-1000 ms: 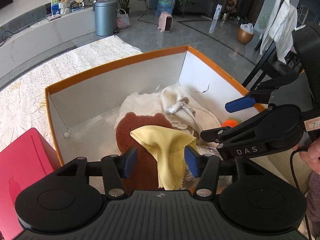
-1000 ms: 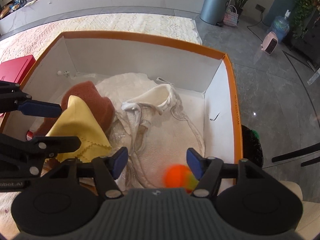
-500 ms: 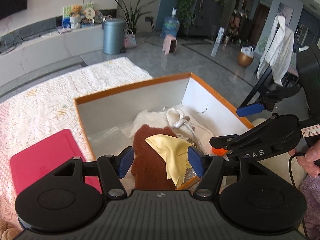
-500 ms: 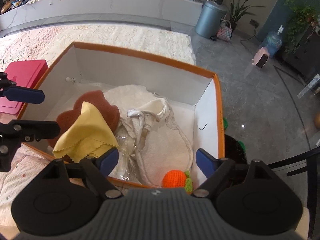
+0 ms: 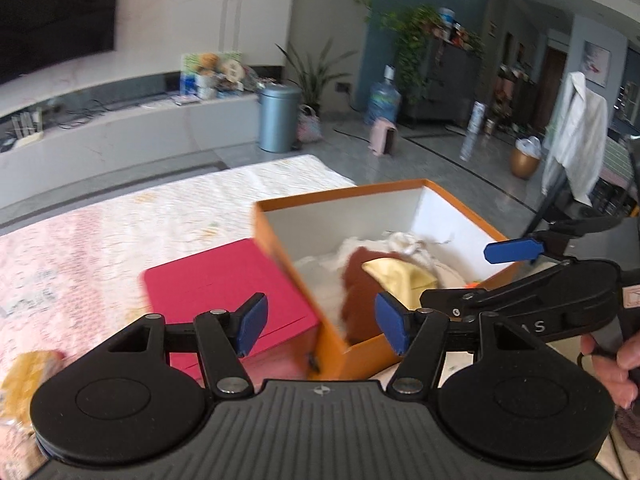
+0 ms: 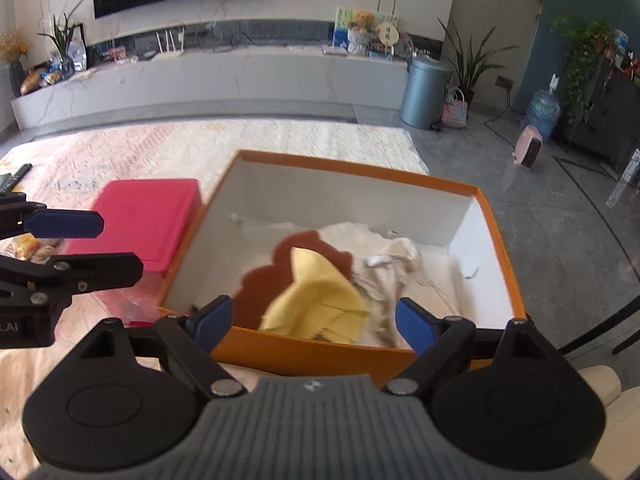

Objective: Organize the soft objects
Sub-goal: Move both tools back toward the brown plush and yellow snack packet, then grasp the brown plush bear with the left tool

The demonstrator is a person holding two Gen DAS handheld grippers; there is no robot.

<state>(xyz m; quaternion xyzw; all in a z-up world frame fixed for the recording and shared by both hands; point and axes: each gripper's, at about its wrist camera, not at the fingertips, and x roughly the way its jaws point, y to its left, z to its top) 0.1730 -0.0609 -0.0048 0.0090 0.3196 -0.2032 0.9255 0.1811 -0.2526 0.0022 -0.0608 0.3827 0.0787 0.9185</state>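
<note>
An orange box with white walls holds a brown plush. A yellow cloth lies over the plush, next to a white fabric bundle. A sliver of an orange knitted toy shows behind the box's near wall. My left gripper hovers open over the box's near left corner with nothing in it. My right gripper hangs open and empty in front of the box's near wall.
A red flat box lies against the orange box's left side on a lace tablecloth. A yellowish plush sits at the near left. A person's hand grips the right gripper's handle. A grey floor lies beyond the table's right edge.
Both grippers have pulled back and up out of the box, which now looks smaller and farther. The right jaws have spread wider, and the orange toy stays behind in the box.
</note>
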